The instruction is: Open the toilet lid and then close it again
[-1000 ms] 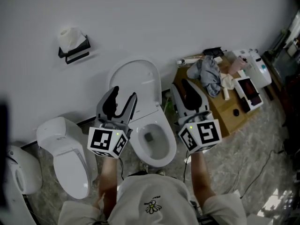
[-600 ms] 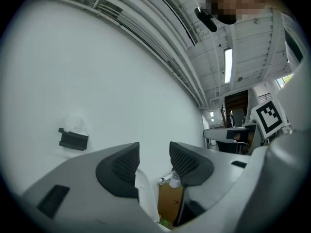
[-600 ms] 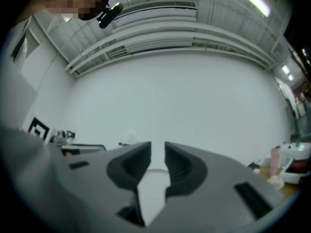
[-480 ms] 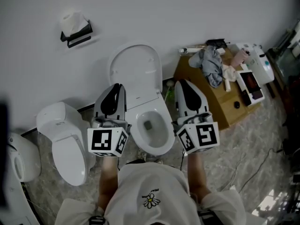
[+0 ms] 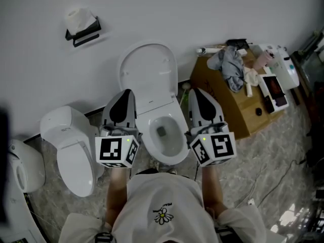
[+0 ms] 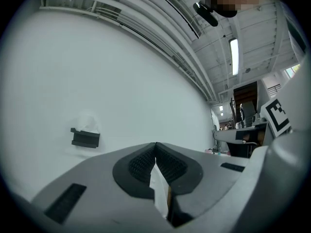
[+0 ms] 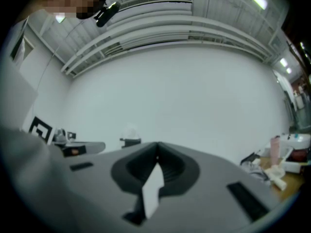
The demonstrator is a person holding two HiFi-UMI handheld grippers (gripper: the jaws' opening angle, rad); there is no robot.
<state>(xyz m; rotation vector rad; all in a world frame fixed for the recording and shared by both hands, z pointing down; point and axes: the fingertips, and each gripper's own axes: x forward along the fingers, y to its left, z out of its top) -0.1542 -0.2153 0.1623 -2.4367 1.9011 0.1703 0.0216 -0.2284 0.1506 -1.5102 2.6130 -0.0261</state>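
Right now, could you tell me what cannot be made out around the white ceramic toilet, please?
- Both gripper views: the white ceramic toilet is hidden below the grippers' own bodies.
- Head view: whether the shut grey left gripper or right gripper touches it; overhead angle.
- Head view: items on the brown wooden table; too small.
- Head view: white rounded fixture; cut by left edge.

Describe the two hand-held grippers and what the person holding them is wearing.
The left hand-held gripper and right hand-held gripper have pale grey, tapering shells with black ribbed pads inside the jaws. The left cube and right cube are white, printed with black square markers, each with a small green light on top. The person wears a light short-sleeved T-shirt with a daisy motif.
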